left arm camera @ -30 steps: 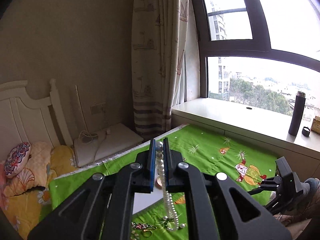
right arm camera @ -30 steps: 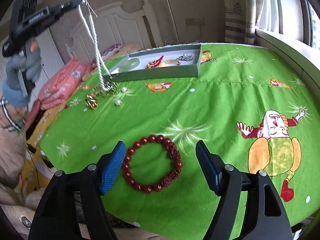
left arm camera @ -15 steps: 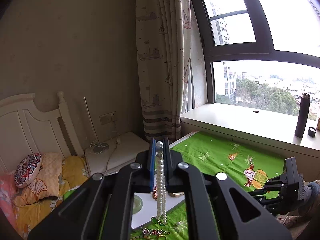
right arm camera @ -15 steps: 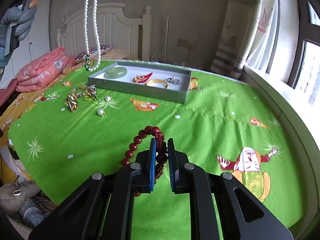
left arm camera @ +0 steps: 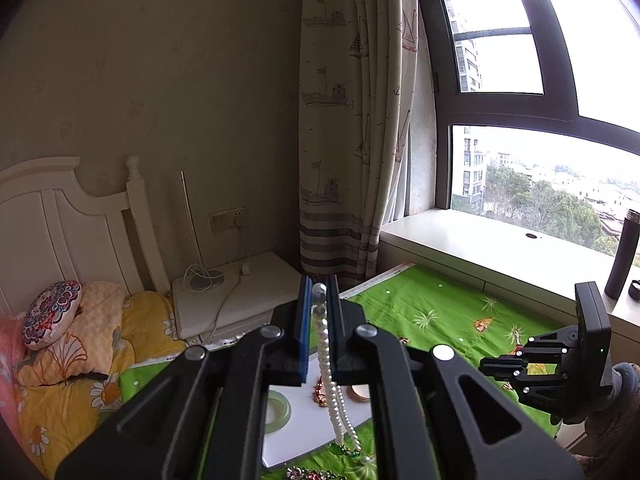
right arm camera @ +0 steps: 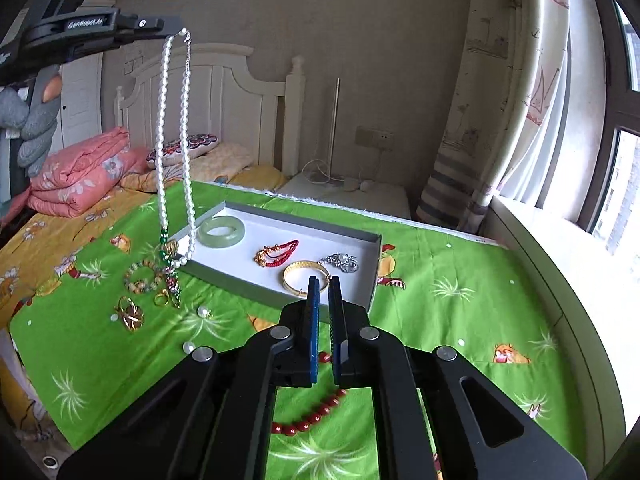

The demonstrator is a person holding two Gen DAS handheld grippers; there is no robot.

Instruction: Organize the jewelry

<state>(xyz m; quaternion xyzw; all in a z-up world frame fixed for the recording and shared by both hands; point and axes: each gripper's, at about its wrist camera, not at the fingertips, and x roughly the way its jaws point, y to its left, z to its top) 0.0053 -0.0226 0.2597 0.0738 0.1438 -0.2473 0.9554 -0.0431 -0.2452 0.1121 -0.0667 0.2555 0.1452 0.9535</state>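
L claw [left arm camera: 319, 300] is clamped on the top of a pearl necklace [right arm camera: 174, 136]. The strand hangs in a long loop w/ its green-beaded lower end just above the near-left corner of the grey jewelry tray [right arm camera: 372, 264].

R claw [right arm camera: 324, 292] is closed tight on a red bead bracelet [right arm camera: 316, 416]. The beads droop below the jaws, over the green cartoon cloth [right arm camera: 460, 320] on the bench.

The tray lies at the far side of the cloth & holds a jade bangle [right arm camera: 221, 232], red cord bracelet [right arm camera: 276, 252], gold bangle [right arm camera: 298, 276] and silver brooch [right arm camera: 340, 262].

Loose pieces lie left of the tray: beaded bracelet [right arm camera: 140, 278], gold rings [right arm camera: 130, 314], 2 loose pearls [right arm camera: 204, 312].
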